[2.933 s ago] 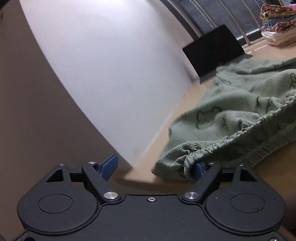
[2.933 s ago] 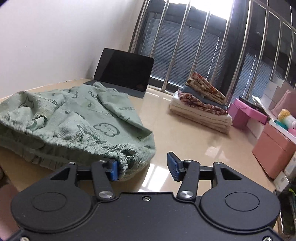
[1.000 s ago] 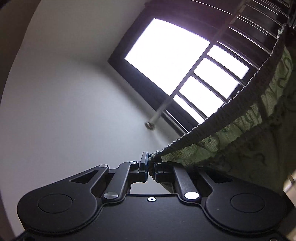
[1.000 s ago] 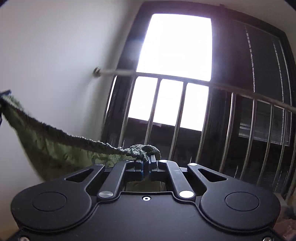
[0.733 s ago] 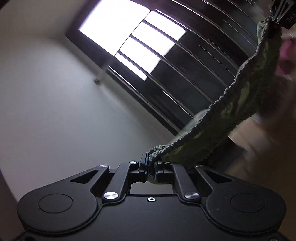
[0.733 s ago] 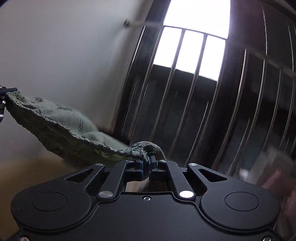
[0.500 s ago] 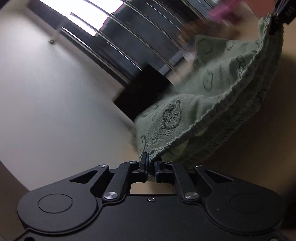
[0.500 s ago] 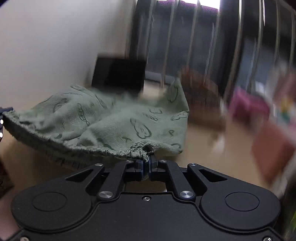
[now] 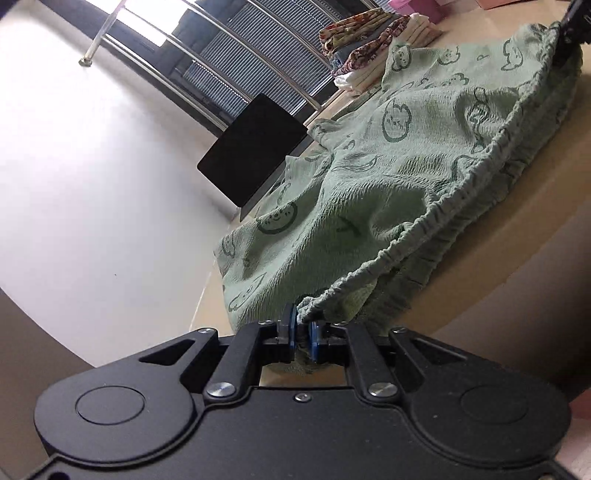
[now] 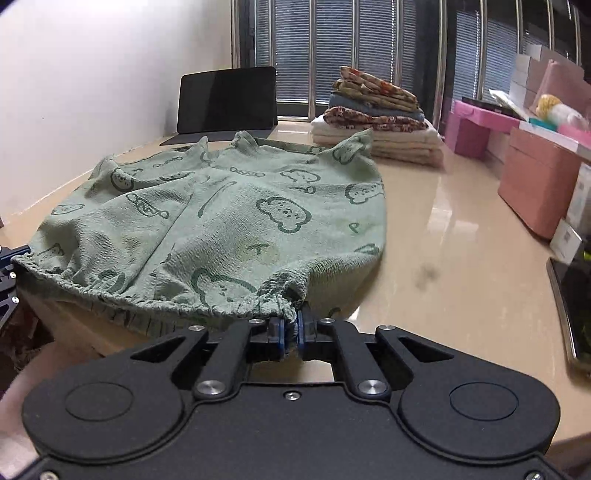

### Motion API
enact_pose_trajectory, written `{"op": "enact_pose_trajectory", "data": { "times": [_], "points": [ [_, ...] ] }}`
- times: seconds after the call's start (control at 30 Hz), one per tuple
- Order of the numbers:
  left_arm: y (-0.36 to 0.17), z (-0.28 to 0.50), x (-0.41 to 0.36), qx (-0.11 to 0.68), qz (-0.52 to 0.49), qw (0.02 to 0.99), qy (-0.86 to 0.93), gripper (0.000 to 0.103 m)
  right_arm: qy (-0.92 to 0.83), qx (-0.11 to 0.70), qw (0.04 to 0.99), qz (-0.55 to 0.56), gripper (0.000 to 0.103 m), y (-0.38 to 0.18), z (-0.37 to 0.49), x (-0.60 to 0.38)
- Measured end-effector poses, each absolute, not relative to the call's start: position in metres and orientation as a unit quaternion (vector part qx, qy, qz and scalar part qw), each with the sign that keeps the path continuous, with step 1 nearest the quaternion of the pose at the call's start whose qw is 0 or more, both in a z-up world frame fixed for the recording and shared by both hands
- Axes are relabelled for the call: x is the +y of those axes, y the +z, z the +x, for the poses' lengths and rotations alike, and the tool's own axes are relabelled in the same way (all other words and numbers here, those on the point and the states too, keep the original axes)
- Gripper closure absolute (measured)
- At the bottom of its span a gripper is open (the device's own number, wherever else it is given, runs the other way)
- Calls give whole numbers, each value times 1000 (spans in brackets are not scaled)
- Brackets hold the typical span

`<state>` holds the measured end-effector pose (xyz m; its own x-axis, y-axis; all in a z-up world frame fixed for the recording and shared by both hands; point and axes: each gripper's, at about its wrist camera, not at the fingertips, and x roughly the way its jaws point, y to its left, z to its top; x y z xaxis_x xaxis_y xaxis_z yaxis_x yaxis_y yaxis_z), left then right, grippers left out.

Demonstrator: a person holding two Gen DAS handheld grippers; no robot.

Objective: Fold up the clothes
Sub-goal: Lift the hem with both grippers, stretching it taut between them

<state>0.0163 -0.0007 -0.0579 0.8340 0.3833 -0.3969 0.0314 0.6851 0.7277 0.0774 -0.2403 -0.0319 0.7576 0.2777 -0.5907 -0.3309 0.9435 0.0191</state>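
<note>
Green shorts [image 10: 229, 218] with a bear print lie spread over the beige table [image 10: 454, 251], legs pointing away from me. Their gathered waistband runs along the near table edge. My left gripper [image 9: 303, 334] is shut on one end of the waistband, and the shorts [image 9: 399, 162] stretch away to the upper right of that view. My right gripper [image 10: 290, 334] is shut on the other end of the waistband. The left gripper's tips [image 10: 7, 258] show at the left edge of the right wrist view; the right gripper's tips [image 9: 570, 22] show at the top right of the left wrist view.
A stack of folded clothes [image 10: 376, 114] sits at the back of the table beside a dark tablet on a stand [image 10: 227, 101]. Pink boxes [image 10: 535, 177] line the right side, and a phone [image 10: 572, 302] lies near the right edge. White wall [image 9: 92, 166] to the left.
Both grippers came down from high in the air with the waistband held between them. The shorts, which were hanging, now lie spread on the table.
</note>
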Motion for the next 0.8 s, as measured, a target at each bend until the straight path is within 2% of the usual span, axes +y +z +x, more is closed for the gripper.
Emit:
{"op": "enact_pose_trajectory", "data": {
  "times": [0.2, 0.4, 0.5, 0.63, 0.73, 0.8],
  "points": [
    [-29, -6, 2, 273, 374, 881, 101, 97, 182, 313, 932, -12, 97, -11, 65, -246],
    [25, -5, 23, 265, 377, 886, 62, 97, 243, 331, 912, 8, 98, 43, 70, -255],
    [46, 46, 37, 275, 370, 887, 21, 97, 269, 379, 885, -5, 98, 61, 118, -248],
    [93, 161, 44, 277, 355, 892, 40, 98, 241, 422, 873, -43, 99, 106, 230, -211],
    [156, 246, 32, 216, 380, 891, 121, 98, 209, 363, 906, -67, 99, 182, 302, -170],
    [210, 284, 29, 159, 393, 887, 183, 98, 181, 296, 935, -80, 99, 246, 332, -148]
  ]
}}
